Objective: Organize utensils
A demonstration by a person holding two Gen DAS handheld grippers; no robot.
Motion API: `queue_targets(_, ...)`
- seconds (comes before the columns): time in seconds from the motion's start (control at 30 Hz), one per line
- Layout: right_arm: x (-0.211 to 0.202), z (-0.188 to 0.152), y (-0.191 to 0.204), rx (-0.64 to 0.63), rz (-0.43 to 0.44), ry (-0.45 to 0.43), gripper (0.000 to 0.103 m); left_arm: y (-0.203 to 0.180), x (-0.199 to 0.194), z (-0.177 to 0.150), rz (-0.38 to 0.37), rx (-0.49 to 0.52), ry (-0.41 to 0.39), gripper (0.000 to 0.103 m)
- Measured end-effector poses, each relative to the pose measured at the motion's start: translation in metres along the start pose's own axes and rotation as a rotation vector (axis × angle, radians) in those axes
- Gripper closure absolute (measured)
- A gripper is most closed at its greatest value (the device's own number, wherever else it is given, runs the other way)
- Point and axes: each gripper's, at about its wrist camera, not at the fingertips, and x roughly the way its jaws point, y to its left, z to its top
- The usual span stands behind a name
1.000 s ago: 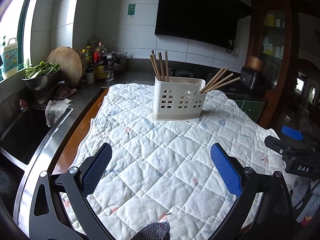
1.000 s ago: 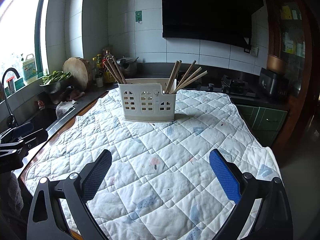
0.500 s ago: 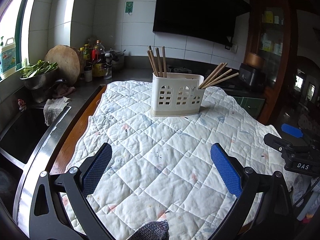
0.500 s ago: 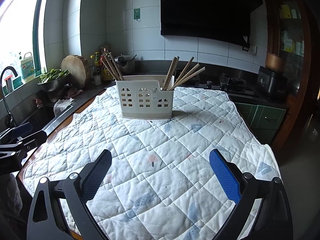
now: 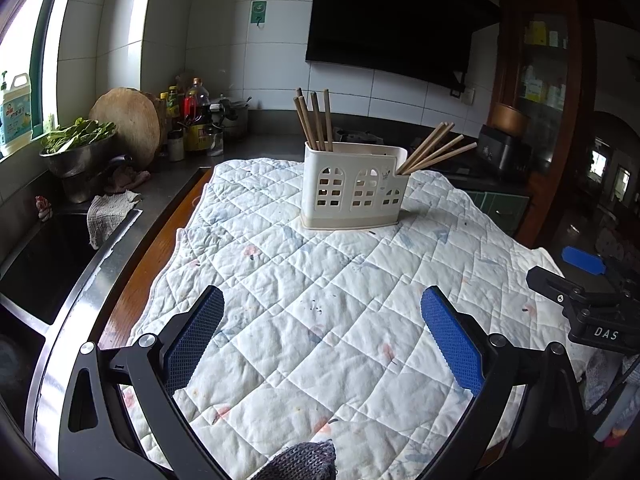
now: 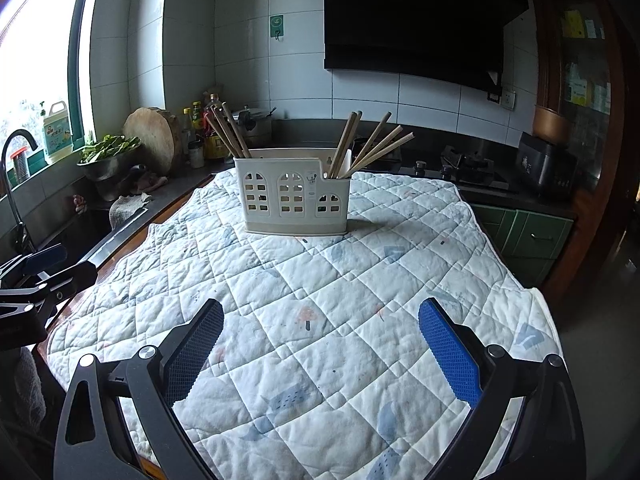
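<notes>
Both tools wide, empty, over quilted desk.
L tool (image 5: 322,320) & R tool (image 6: 320,332) near edge; chopsticks (image 6: 370,146) upright in white holder (image 6: 294,196), well apart.

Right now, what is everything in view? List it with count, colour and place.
Holder: one, cream, standing far on the quilt.
Chopsticks: two wooden bunches, left end and right end of the holder.
Quilt: one, white, covering the table.
Chopping board: one, wooden, round, leaning at the back of the counter.
Bowl of greens: one, metal, counter by the window.
Bottles: several, counter corner.
Sink: one, dark, left.
Stove: one, black, right counter.
Left gripper: open, blue pads, empty.
Right gripper: open, blue pads, empty.
</notes>
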Motion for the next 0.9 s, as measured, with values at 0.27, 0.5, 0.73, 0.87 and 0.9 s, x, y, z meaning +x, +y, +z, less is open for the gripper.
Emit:
queue_targets(0.27,0.0002,-0.0006,0.0001,-0.002,0.001,0.0,0.008,-0.0007,0.0003,-0.001,-0.001,-0.001,0.003,0.005)
queue_targets(0.5,0.0007,-0.0013,0.0005,-0.002,0.001,0.003,0.008,-0.0019,0.001,-0.0017,-0.004,0.0,0.006,0.005)
queue_targets(0.73,0.001,-0.0015,0.0007,-0.001,0.003,0.003,0.008,-0.0022,0.002,-0.0021,-0.005,0.003,0.009,0.005)
queue_targets(0.87,0.0009,-0.0012,0.0004,-0.002,0.003,0.003,0.008,-0.0021,0.002,-0.002,-0.005,0.001,0.01,0.005)
queue_targets(0.9,0.0007,-0.0014,0.0007,-0.002,0.003,0.003,0.008,-0.0022,0.002,-0.002,-0.005,0.002,0.01,0.005)
